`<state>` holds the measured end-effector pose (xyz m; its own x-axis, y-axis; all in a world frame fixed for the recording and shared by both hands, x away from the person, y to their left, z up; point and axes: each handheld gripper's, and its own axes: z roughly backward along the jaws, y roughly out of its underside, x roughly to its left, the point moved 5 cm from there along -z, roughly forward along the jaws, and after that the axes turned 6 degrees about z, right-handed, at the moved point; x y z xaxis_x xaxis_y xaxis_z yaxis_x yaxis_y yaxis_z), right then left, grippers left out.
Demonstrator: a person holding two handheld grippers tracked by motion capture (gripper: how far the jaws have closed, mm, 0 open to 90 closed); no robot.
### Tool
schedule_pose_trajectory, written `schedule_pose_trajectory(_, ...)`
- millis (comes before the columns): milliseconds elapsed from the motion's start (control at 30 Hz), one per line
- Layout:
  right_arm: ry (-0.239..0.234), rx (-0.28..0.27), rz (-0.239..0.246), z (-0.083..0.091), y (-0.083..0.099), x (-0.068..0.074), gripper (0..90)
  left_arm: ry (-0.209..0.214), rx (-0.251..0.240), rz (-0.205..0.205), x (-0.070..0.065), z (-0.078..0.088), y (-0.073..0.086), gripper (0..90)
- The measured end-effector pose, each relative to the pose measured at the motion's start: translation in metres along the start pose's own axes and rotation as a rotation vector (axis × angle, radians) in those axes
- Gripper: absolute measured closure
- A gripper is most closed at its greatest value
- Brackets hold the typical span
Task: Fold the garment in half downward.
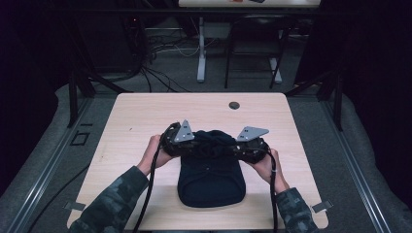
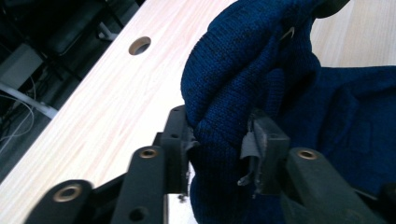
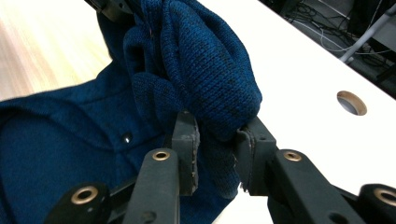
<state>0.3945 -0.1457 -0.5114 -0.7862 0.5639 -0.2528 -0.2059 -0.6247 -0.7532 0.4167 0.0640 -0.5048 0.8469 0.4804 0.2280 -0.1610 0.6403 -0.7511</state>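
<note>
From the high view, a dark blue knit garment (image 1: 211,177) lies on the near middle of the table (image 1: 145,116), with its far end bunched up and lifted. The left gripper (image 1: 187,144) and right gripper (image 1: 238,145) come at that bunched part from either side, close together, each with a grey plate on top. The left hand (image 1: 155,151) and right hand (image 1: 266,164) hold them, camo sleeves coming in from the bottom, black cables trailing back. There's a small round hole (image 1: 234,105) in the table further out.

Left gripper view: the gripper (image 2: 219,140) is clenched on a thick fold of the knit (image 2: 252,65), fabric bulging up between and above the jaws. The pads (image 2: 250,147) have some frayed grey tape on them. The rest of the garment lies flat to the right, and the hole (image 2: 139,45) is off at upper left.

Right gripper view: same deal, this gripper (image 3: 215,137) is clamped on a fat wad of the knit (image 3: 201,60). A little snap or button (image 3: 125,137) shows on the flat part at left. The hole (image 3: 351,102) is at right, and a bit of the other gripper (image 3: 112,7) pokes in at the top.
</note>
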Motion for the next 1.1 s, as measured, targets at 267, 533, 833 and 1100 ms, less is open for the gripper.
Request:
schedule_pose_trajectory(267, 0.015, -0.006, 0.03, 0.005, 0.009, 0.01, 71.7, 0.06, -0.001, 0.056, -0.008, 0.003, 0.011, 52.6)
schedule_pose_trajectory(533, -0.011, 0.009, 0.04, 0.009, 0.02, 0.024, 70.6, 0.101, -0.002, 0.054, -0.025, 0.007, 0.023, 59.0)
schedule_pose_trajectory(833, -0.035, 0.015, 0.042, 0.011, 0.03, 0.037, 70.3, 0.133, -0.034, 0.077, -0.037, 0.008, 0.036, 64.5)
schedule_pose_trajectory(1100, -0.061, 0.039, 0.061, 0.01, 0.04, 0.051, 70.1, 0.152, -0.04, 0.071, -0.048, 0.008, 0.051, 65.1)
